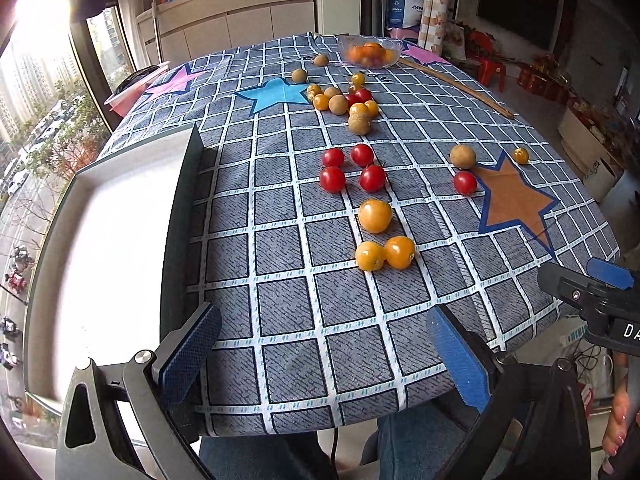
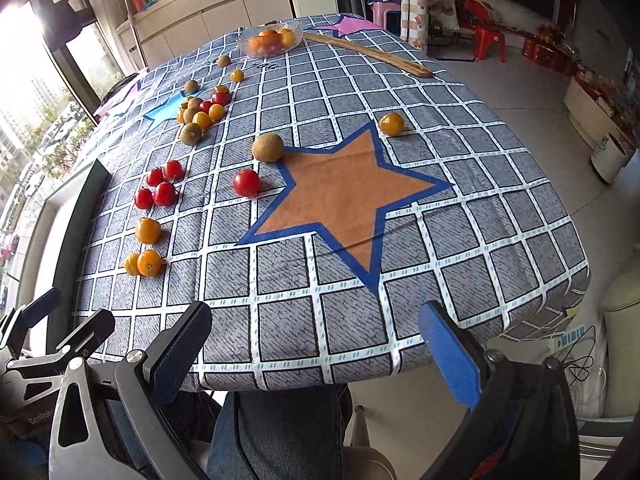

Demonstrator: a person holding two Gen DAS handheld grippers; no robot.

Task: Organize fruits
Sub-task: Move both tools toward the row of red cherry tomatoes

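Note:
Small fruits lie loose on a checked tablecloth (image 1: 280, 320): a cluster of red tomatoes (image 1: 346, 168), a lone red tomato (image 1: 465, 183), three yellow tomatoes (image 1: 376, 236), a brown longan (image 1: 463, 156) and a mixed heap (image 1: 348, 104) farther back. The same fruits show in the right wrist view: red cluster (image 2: 160, 188), lone red tomato (image 2: 246, 182), longan (image 2: 267, 147), yellow tomatoes (image 2: 146, 248). My left gripper (image 1: 324, 354) is open and empty over the near table edge. My right gripper (image 2: 316, 350) is open and empty, and shows at the right in the left view (image 1: 600, 292).
A white tray with a dark rim (image 1: 180, 208) stands at the table's left side. A glass bowl of oranges (image 1: 370, 51) and a wooden stick (image 1: 460, 86) lie at the far end. A lone yellow tomato (image 2: 391, 123) sits near the orange star (image 2: 340, 200).

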